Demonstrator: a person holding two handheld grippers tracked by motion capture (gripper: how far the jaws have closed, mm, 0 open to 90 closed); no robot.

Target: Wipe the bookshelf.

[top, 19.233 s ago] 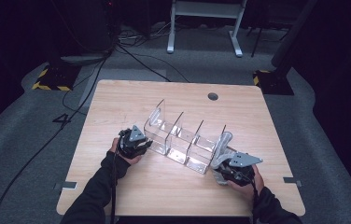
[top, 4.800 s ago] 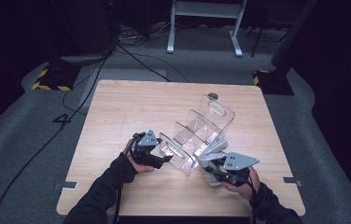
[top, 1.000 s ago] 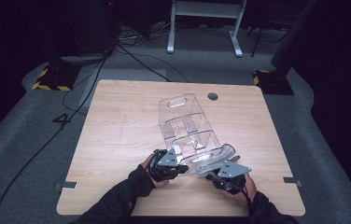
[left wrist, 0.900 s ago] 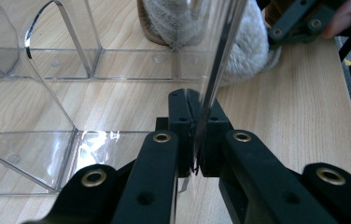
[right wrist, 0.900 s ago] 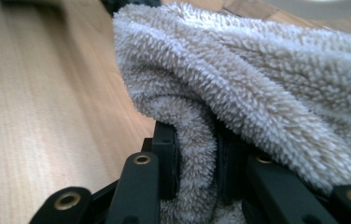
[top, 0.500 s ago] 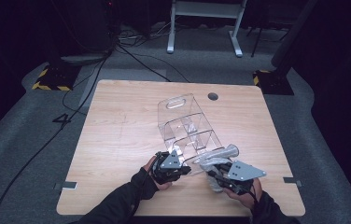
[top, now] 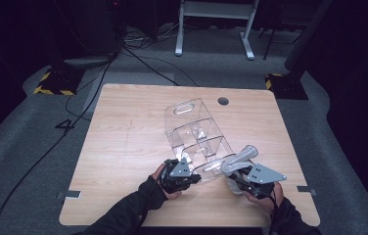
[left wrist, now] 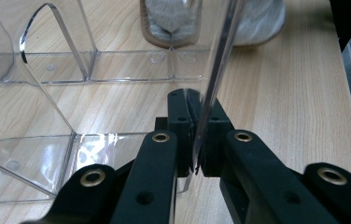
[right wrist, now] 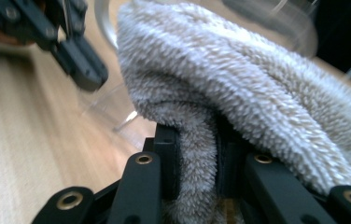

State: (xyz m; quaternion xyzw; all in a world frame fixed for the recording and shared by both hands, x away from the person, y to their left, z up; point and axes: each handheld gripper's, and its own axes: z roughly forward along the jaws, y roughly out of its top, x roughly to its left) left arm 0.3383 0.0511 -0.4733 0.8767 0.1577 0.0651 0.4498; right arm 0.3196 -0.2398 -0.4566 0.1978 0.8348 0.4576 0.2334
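- The left gripper (top: pixel 192 177) sits at the near edge of the tabletop (top: pixel 123 142). Its fingers (left wrist: pixel 179 126) are closed on the thin clear wall of the organizer (top: pixel 196 139), at that wall's near end.
- In the left gripper view the wall (left wrist: pixel 213 79) runs up between the two black fingers, pinched on both sides with no gap showing.
- The organizer is a clear plastic rack with several dividers and a handle cutout (top: pixel 186 106) at its far end. It lies on the middle of the tabletop, running from the near grippers away toward the far side, angled slightly left.
- The right gripper (top: pixel 236 174) is just beside the organizer's near right corner. Its fingers (right wrist: pixel 166 154) are clamped on a fold of grey cloth (top: pixel 238 157).
- In the right gripper view the fluffy cloth (right wrist: pixel 239 93) bulges up and over the fingers, and a pinched fold hangs down between them. The left gripper (right wrist: pixel 78 60) shows at the upper left, near the cloth.
- The cloth is against the organizer's near end; seen through the clear walls in the left gripper view, the cloth (left wrist: pixel 171 18) lies right behind them.
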